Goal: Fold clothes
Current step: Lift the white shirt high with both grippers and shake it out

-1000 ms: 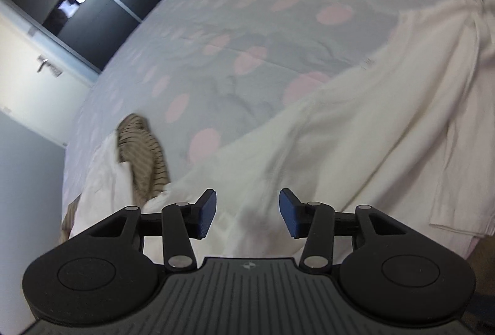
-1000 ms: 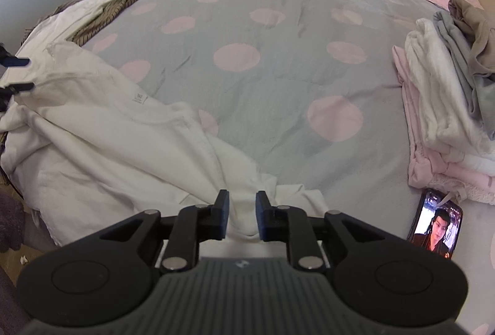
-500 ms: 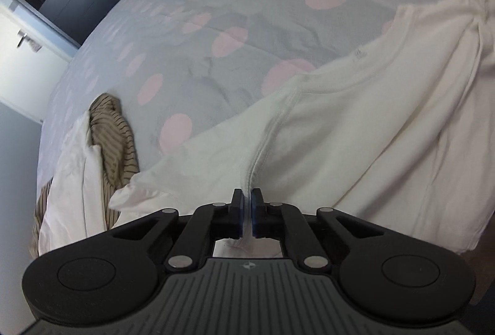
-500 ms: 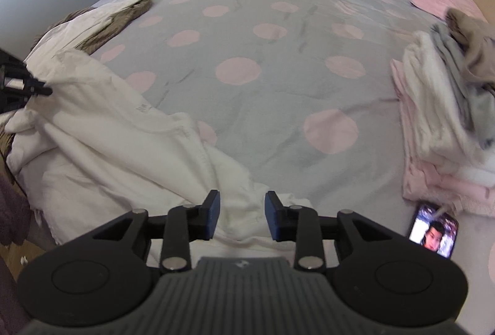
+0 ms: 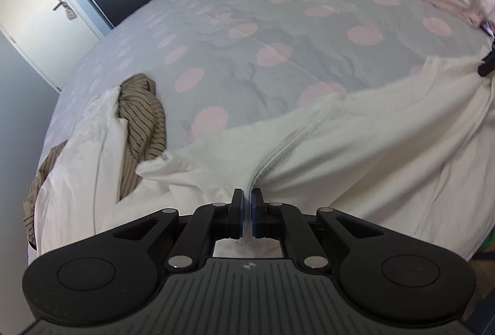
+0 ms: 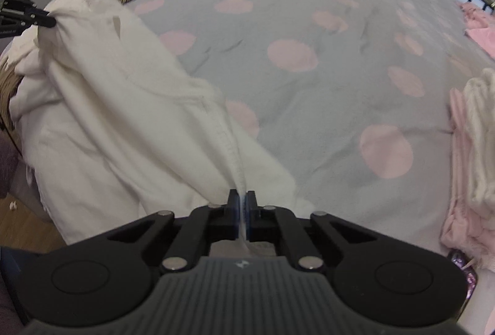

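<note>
Cream garment (image 5: 355, 149) — likely a sweatshirt — stretched, rumpled, at the bed's edge

right claw (image 6: 243, 205) newly clamped on white shirt (image 6: 123, 118), lifted

Both grippers closed on fabric.
Left gripper (image 5: 247, 205): jaws pinched together on a seam of the white garment (image 5: 355, 149). Right gripper (image 6: 242, 208): jaws likewise clamped on its cloth.
</note>
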A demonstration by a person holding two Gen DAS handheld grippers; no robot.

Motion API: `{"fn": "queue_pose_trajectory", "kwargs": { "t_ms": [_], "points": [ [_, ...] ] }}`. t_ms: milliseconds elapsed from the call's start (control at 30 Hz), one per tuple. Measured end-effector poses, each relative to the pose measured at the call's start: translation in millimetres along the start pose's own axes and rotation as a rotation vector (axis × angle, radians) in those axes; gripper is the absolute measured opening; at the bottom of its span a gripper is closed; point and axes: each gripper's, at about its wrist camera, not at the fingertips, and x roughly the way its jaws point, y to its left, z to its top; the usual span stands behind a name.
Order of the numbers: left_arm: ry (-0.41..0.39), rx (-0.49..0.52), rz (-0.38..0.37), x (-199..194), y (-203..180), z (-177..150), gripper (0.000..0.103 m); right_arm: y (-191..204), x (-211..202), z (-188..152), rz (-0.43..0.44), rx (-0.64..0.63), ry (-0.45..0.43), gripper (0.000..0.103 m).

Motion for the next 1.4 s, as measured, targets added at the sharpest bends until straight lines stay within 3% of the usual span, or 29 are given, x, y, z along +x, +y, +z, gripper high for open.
{"fn": "queue_pose_trajectory", "kwargs": {
  "t_ms": [133, 267, 500, 700, 767, 933, 1400],
  "points": [
    [-0.132, -0.126, 0.017, -32.0, 26.8, 17.9, 0.003, 3.7, -46.6, 24.0, -0.131, 0.0, -0.173, 0.003],
    [-0.316, -0.216, 0.059, -90.8, 55.7, 53.9, 0.002, 4.1, -104.2, 61.3, -0.265, -0.008, -0.349, 0.003],
    [-0.639, -0.188, 0.25, -244.6, 88.9, 115.1, 0.002, 28.7, -218.9, 125.7, -0.416, -0.104, -0.601, 0.003],
    [-0.873, -0.126, 0.322, -374.4, 71.8, 118.5, 0.002, 59.4, -342.7, 142.3, -0.621, -0.086, -0.941, 0.003],
    [-0.916, -0.124, 0.351, -399.3, 63.6, 111.9, 0.002, 68.6, -375.8, 141.6, -0.665, -0.064, -1.034, 0.003],
    [-0.983, -0.204, 0.431, -429.0, 66.2, 88.6, 0.002, 109.4, -411.6, 136.1, -0.663, -0.143, -1.091, 0.003],
    [-1.092, -0.152, 0.351, -456.0, 22.0, 14.0, 0.002, 156.1, -452.1, 41.4, -0.797, -0.131, -1.242, 0.004]
  ]
}}
